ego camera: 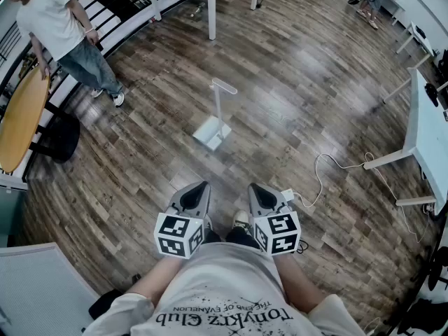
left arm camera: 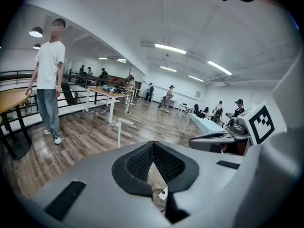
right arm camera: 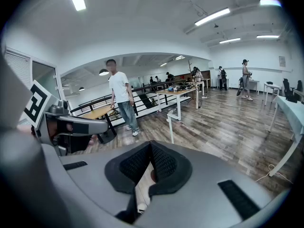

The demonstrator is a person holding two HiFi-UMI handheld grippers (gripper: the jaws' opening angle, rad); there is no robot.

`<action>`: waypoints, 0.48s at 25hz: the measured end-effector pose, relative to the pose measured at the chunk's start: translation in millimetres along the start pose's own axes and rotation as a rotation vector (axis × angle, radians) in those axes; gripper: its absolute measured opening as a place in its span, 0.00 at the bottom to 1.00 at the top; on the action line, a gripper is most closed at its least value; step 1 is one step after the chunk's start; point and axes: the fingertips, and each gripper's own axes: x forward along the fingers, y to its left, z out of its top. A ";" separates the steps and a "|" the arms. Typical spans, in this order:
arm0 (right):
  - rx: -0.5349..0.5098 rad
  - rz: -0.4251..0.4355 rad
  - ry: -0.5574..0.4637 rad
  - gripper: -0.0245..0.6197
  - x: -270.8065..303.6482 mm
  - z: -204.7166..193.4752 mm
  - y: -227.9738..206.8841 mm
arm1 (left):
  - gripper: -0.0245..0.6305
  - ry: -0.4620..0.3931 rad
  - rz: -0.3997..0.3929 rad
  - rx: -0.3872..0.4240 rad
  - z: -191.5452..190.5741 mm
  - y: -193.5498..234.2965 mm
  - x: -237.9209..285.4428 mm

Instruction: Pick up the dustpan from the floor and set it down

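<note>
— How do our claws stand?
— Our left claw [left arm camera: 153, 148] and right claw [right arm camera: 151, 148] are both pressed together with nothing between them. We hold them side by side near our body, tipped downward.
— And the dustpan?
— The dustpan [ego camera: 211, 133] stands upright on the wooden floor [ego camera: 301, 82] ahead of us, well apart from both claws. Its long handle [ego camera: 218, 107] rises to a crossbar.
— How do we take it well?
— We judge we should step closer and part one claw before we arrive. Then we close squarely on the handle just under the crossbar, so the pan doesn't swing.
— What's around us?
— A white cable [ego camera: 329, 161] trails over the boards to our right, near a white tabletop [ego camera: 420, 117]. A person [ego camera: 59, 26] stands by the railing on our left. We should mind that cable.
</note>
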 end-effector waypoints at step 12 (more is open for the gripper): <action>0.011 0.004 -0.002 0.08 2.1 0.6 8.6 | 0.07 0.012 -0.003 -0.002 -0.4 4.5 -3.1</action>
